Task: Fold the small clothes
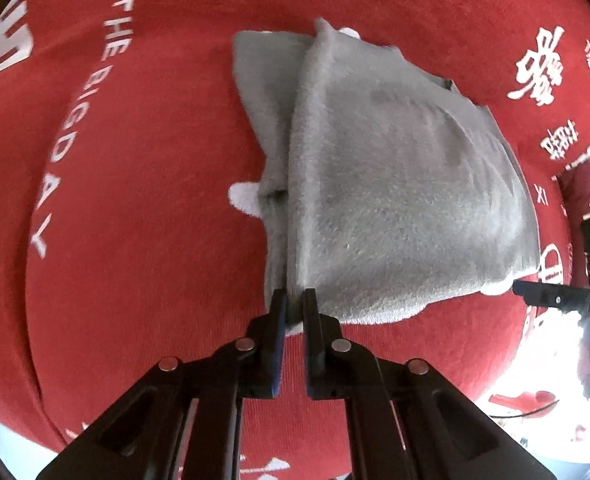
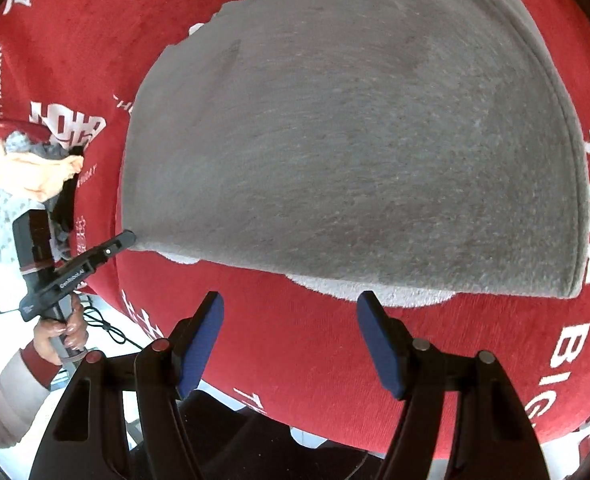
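Observation:
A small grey fleece garment (image 1: 395,184) with white trim lies folded on the red cloth. My left gripper (image 1: 293,300) is shut on its near corner edge. In the right wrist view the same garment (image 2: 355,140) fills the middle, and my left gripper (image 2: 129,236) pinches its left corner. My right gripper (image 2: 291,304) is open and empty, just in front of the garment's near edge, not touching it. It shows at the right edge of the left wrist view (image 1: 535,294).
The red cloth (image 1: 135,160) with white lettering covers the table. A pile of other clothes (image 2: 27,176) lies at the far left past the cloth's edge. The table's near edge (image 2: 335,440) drops off below my right gripper.

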`<state>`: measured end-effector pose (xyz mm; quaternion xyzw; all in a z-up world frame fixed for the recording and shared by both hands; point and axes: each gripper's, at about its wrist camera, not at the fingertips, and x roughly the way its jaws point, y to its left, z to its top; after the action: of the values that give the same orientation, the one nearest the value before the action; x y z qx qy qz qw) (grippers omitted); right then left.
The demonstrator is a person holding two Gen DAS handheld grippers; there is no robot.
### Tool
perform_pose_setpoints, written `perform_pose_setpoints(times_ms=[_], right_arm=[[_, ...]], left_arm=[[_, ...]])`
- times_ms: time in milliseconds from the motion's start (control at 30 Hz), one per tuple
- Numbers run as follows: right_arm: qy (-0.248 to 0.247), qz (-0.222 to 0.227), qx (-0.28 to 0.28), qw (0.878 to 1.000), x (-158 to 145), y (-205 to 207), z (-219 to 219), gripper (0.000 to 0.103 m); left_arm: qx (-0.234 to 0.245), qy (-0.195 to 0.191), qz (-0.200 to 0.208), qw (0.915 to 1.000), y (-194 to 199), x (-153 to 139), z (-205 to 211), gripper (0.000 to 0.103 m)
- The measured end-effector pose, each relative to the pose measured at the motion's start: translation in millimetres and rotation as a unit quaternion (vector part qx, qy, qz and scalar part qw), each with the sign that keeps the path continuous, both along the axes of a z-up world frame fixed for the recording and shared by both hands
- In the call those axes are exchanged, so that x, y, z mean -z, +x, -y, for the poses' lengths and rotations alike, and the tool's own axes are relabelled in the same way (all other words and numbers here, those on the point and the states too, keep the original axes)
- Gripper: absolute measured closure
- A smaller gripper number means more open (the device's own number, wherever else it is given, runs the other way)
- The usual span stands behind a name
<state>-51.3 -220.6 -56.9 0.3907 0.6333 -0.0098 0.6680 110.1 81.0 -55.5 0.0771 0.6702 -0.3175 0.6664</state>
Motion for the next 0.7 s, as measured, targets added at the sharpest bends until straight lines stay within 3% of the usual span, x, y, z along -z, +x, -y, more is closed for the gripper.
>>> perform_pose_setpoints(times_ms=[33,67,100,133,400,700], right_arm=[[-0.001,0.000,-0.003,1.000,-1.8,1.6,-1.2,0.030],[-0.002,0.001,-0.005,1.000,-4.2,3.7,-2.7,0.030],[-0.004,0.004,-0.009,1.000,-7.0,6.0,-4.1,0.030],[-0.005,0.008,-0.014,1.000,-10.2,9.2,-5.8,0.030],[-0.020,0.019,-0.034,0.999,-24.8,21.6,-16.0,0.030],[-0.032,0.003,-0.020,0.999,-20.4,21.2,-10.9,0.029]], left_arm=[[-0.008,0.004,0.003,1.0000,-1.3,-1.9,0.4,0.092],[-0.014,0.018,0.009,0.9997,-2.7,-3.5,2.0,0.071],[-0.018,0.029,0.014,0.9993,-3.8,-4.6,4.5,0.041],[-0.023,0.036,0.023,0.9988,-5.9,-7.3,5.7,0.034],[-0.034,0.054,0.042,0.9971,-16.0,-22.1,15.1,0.033],[-0.033,0.049,0.001,0.9983,-37.2,-17.9,31.7,0.033]])
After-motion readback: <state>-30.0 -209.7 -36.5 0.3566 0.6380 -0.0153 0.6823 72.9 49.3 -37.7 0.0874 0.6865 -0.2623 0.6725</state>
